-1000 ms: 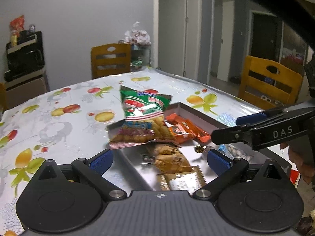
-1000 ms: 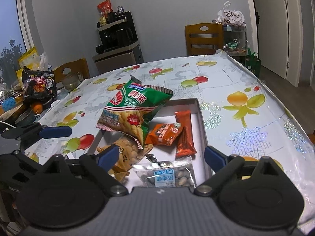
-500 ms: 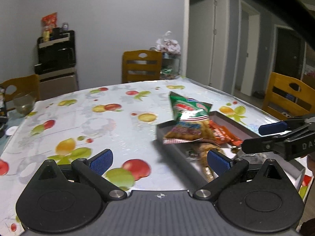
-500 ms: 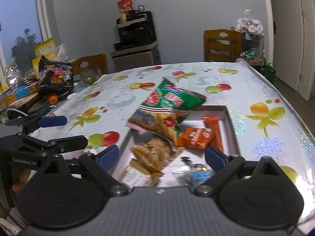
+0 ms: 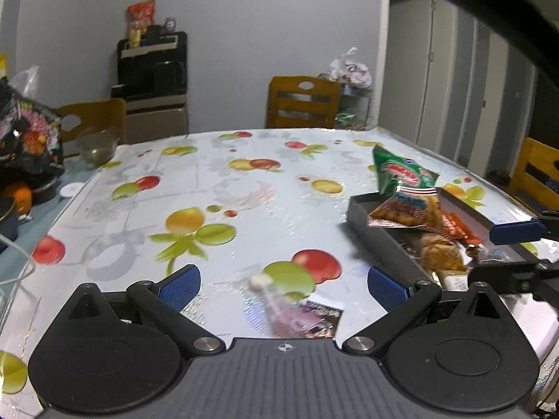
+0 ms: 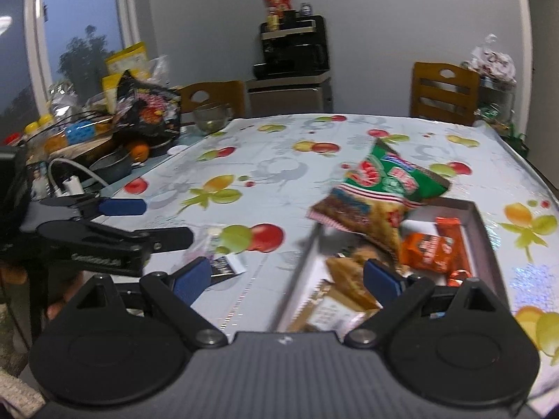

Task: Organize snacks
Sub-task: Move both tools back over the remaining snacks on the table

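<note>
A grey tray (image 5: 379, 244) (image 6: 486, 230) stands on the fruit-print tablecloth, holding a green chip bag (image 5: 401, 179) (image 6: 387, 181), orange bars (image 6: 429, 248) and brown wrapped snacks (image 5: 440, 256). The chip bag leans over the tray's far rim. A small dark packet with a white lollipop (image 5: 300, 314) (image 6: 223, 265) lies on the cloth left of the tray. My left gripper (image 5: 283, 286) (image 6: 164, 221) is open just above and behind that packet. My right gripper (image 6: 286, 279) (image 5: 485, 251) is open over the tray's near left edge, holding nothing.
Clutter fills the table's far left: a black noodle bag (image 6: 146, 115), a glass bowl (image 6: 211, 117), an orange, a pan and a cable. Wooden chairs (image 5: 302, 101) stand around the table. A cabinet with a black machine (image 6: 293, 52) is at the wall.
Both grippers have swung left, away from the tray, which now sits at the right of each view. The lollipop packet has come into view under the left gripper.
</note>
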The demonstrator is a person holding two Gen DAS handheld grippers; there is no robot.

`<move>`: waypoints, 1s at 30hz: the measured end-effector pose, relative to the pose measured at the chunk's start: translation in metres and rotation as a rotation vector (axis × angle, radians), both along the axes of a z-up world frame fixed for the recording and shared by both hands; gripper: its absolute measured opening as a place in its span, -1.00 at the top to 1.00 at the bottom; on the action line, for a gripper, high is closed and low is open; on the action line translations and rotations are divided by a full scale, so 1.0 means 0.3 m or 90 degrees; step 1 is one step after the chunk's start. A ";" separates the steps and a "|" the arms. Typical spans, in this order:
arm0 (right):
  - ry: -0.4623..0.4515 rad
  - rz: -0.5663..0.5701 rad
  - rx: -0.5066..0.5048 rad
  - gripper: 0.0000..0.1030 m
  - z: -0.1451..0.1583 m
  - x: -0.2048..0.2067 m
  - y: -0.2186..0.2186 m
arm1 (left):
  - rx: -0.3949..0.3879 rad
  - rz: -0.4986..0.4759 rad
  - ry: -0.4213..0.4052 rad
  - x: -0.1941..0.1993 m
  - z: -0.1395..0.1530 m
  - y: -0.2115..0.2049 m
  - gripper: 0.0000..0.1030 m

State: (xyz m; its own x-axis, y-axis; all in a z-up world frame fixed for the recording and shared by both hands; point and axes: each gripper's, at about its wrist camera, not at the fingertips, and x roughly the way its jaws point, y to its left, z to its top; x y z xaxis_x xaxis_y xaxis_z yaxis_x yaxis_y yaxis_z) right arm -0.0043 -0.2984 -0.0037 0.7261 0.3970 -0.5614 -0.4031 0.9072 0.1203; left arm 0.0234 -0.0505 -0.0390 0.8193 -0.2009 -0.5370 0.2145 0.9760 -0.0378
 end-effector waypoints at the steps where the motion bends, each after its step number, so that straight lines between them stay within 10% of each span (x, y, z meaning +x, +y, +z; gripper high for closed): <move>1: -0.001 0.007 -0.003 -0.85 0.001 -0.004 0.014 | 0.000 0.003 0.000 -0.001 -0.002 0.007 -1.00; 30: 0.029 0.151 -0.048 -0.88 -0.020 0.042 0.330 | -0.009 0.105 -0.044 0.017 0.082 0.211 -1.00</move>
